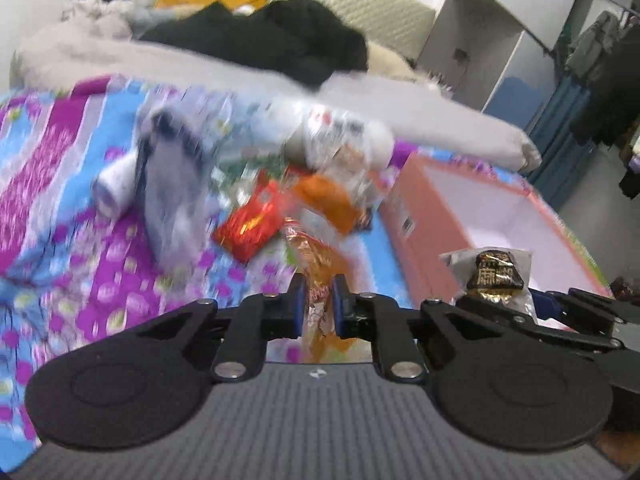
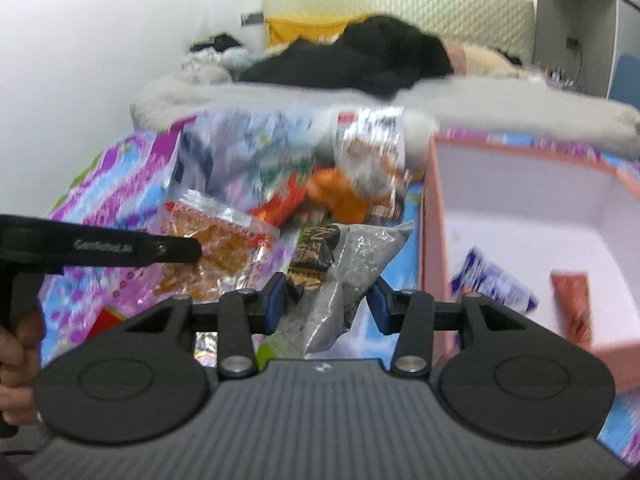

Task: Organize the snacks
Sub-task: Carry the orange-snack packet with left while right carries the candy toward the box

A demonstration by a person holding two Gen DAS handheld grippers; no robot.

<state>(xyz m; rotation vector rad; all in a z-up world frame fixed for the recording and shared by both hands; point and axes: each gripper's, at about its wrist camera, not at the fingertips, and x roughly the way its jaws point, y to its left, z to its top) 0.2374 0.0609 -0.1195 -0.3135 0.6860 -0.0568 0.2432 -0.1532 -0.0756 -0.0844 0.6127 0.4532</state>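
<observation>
My left gripper (image 1: 318, 292) is shut on a clear packet of orange snacks (image 1: 320, 264), held above the bedspread. In the right wrist view the same orange packet (image 2: 216, 248) hangs at the left from one of the left gripper's fingers (image 2: 176, 249). My right gripper (image 2: 327, 296) is shut on a clear packet with a black-and-gold label (image 2: 320, 264), lifted off the bed. That black-and-gold packet (image 1: 498, 276) also shows at the right of the left wrist view. A blurred pile of loose snack packets (image 2: 328, 184) lies on the bed. Right of it stands an open pink box (image 2: 434, 208).
Inside the pink box lie a blue-and-white packet (image 2: 492, 280) and a red packet (image 2: 572, 300). The bed has a purple-and-blue floral sheet (image 1: 80, 184), a grey duvet (image 1: 420, 108) and black clothing (image 1: 280, 44) behind. A hand (image 2: 16, 344) shows at the left edge.
</observation>
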